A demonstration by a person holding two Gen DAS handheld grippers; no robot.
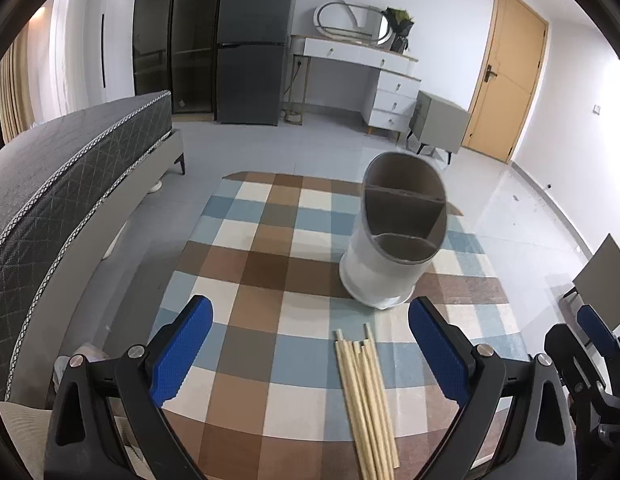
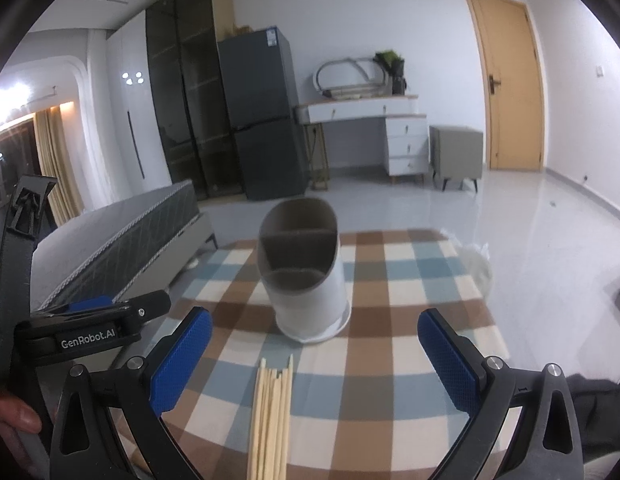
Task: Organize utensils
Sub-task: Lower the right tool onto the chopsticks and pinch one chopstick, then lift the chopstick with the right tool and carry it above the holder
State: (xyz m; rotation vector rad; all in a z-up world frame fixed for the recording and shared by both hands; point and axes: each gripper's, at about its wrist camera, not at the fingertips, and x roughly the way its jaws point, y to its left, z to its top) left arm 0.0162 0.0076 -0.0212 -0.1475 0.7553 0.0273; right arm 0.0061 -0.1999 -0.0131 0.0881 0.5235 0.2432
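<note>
We are holding both tongs wide open and empty, the right tongs [image 2: 314, 356] nearer the chopsticks [image 2: 270, 420], whose long axis is pointing toward twelve o'clock at the divided utensil holder [image 2: 310, 292].

A table covered with a checked cloth [image 1: 270, 264] in blue, brown, cream and grey squares carries everything in the scene. Toward its far side stands a white utensil holder [image 1: 384, 268], upright, oval in outline, with a grey interior split by dividers into compartments. Nearer the camera lies a bundle of pale wooden chopsticks [image 1: 366, 400], side by side and roughly parallel, their tips pointing toward the holder but not touching it. The right wrist view shows the same cloth [image 2: 410, 280], the holder [image 2: 314, 300] near its middle and the chopsticks [image 2: 272, 412] lying just in front of it.
</note>
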